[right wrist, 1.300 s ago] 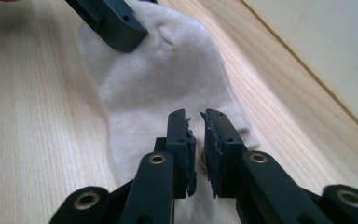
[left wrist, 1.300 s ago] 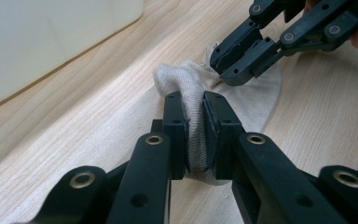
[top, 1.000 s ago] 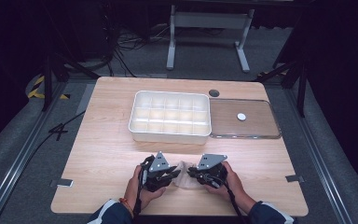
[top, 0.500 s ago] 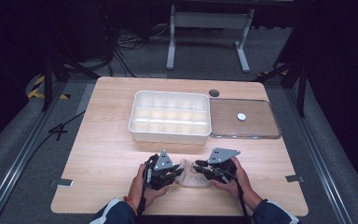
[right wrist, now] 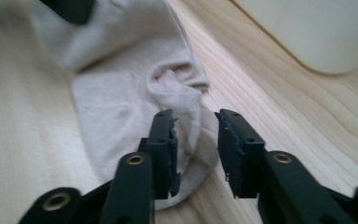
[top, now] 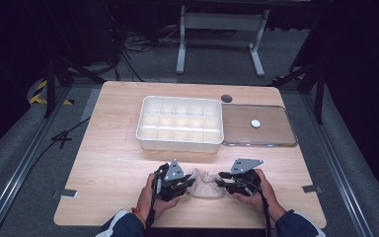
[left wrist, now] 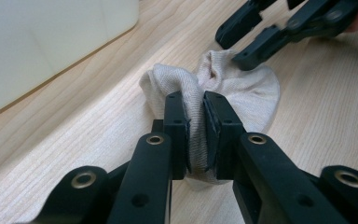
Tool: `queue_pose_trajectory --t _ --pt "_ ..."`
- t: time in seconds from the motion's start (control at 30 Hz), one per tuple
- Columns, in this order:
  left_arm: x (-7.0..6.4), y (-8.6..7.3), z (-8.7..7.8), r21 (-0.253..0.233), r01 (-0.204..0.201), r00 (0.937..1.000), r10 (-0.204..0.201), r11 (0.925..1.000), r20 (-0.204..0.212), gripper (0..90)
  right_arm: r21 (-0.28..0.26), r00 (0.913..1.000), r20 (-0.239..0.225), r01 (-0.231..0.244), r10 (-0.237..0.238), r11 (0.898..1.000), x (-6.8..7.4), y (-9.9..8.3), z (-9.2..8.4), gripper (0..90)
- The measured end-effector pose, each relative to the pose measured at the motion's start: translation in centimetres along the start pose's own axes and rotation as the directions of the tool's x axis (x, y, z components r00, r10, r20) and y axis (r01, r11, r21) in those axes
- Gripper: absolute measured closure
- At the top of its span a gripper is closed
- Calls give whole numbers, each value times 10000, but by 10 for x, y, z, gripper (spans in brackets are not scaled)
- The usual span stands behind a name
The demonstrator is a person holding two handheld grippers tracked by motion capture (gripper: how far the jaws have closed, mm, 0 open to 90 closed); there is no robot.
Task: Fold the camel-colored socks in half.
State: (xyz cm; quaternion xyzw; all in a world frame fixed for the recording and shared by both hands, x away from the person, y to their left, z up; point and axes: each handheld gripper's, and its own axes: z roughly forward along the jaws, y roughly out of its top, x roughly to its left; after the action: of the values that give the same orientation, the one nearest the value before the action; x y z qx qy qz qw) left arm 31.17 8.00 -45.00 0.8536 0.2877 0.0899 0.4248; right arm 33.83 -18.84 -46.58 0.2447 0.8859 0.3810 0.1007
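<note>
A beige sock (top: 205, 182) lies crumpled on the wooden table near its front edge, between my two grippers. My left gripper (top: 187, 184) is shut on a bunched fold of the sock (left wrist: 256, 93), and the cloth is squeezed between its pads (left wrist: 176, 116). My right gripper (top: 220, 181) sits at the sock's other end. Its jaws have just been opening, and the right gripper (right wrist: 196, 122) now stands open over the sock's edge (right wrist: 121, 102) with the pads off the cloth. The right gripper (left wrist: 261, 32) also hovers over the far end of the sock in the left gripper view.
A white compartment tray (top: 180, 143) stands at mid-table behind the sock. To its right lies a clear lid (top: 276, 136) with a small white disc (top: 255, 123) on it. A dark round hole (top: 226, 98) marks the tabletop behind the lid.
My right gripper has slid to the right, away from the left one, and its jaws have parted. The sock now shows spread out between the two grippers.
</note>
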Motion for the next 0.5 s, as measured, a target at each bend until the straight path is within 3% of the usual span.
queue_pose_trajectory --t 0.07,0.33,0.37,0.5 --pt "-1 1 1 -61 132 9999 -132 9999 41 800 136 9999 118 -56 55 9999 -1 -2 4 713" --pt "-7 9 10 -17 -113 9999 113 9999 107 800 138 10000 10 -28 28 9999 -2 -3 8 731" --pt "-8 10 13 -99 9 10000 -8 10000 95 800 132 10000 8 -49 49 9999 -2 -3 8 732" --pt "-12 15 22 23 -43 9999 42 10000 106 801 128 9998 103 161 -162 9998 0 -2 9 734"
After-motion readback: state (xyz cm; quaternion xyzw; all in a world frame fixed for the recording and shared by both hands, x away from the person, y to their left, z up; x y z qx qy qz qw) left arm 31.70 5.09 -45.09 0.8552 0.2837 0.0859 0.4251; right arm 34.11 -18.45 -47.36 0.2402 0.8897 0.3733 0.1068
